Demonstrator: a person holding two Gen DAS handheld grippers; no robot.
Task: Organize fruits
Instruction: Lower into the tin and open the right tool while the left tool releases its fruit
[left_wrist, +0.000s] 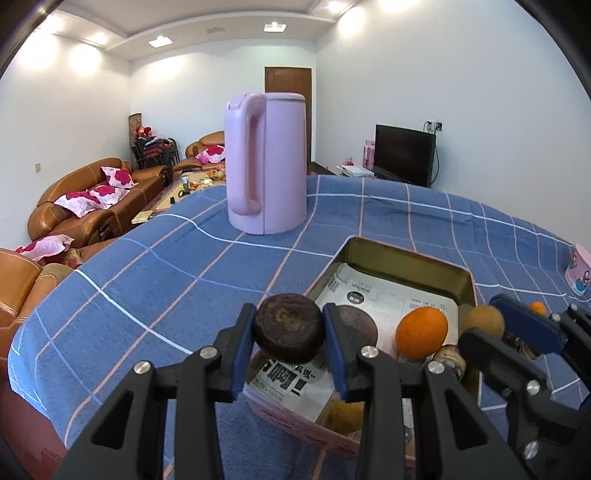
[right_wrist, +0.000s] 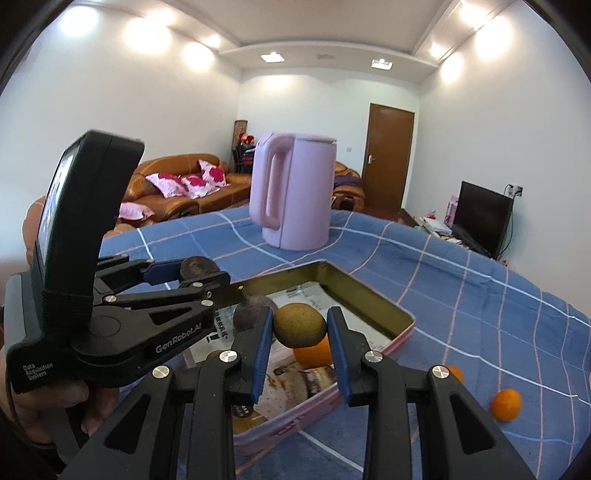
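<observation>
A pink tin tray (left_wrist: 406, 258) (right_wrist: 369, 295) lined with newspaper sits on the blue checked tablecloth. My left gripper (left_wrist: 288, 328) (right_wrist: 195, 271) is shut on a dark purple-brown fruit (left_wrist: 288, 326) (right_wrist: 195, 266) above the tray's near left edge. My right gripper (right_wrist: 300, 328) (left_wrist: 487, 321) is shut on a brown-green round fruit (right_wrist: 300, 325) (left_wrist: 482, 319) above the tray. In the tray lie an orange (left_wrist: 421, 332) (right_wrist: 314, 354), another dark fruit (left_wrist: 356, 325) (right_wrist: 251, 314) and a yellow fruit (left_wrist: 343, 417).
A pink kettle (left_wrist: 266, 162) (right_wrist: 295, 192) stands on the table beyond the tray. Two small oranges (right_wrist: 506, 404) lie on the cloth right of the tray. A pink box (left_wrist: 580, 269) sits at the table's right edge. Sofas and a TV are behind.
</observation>
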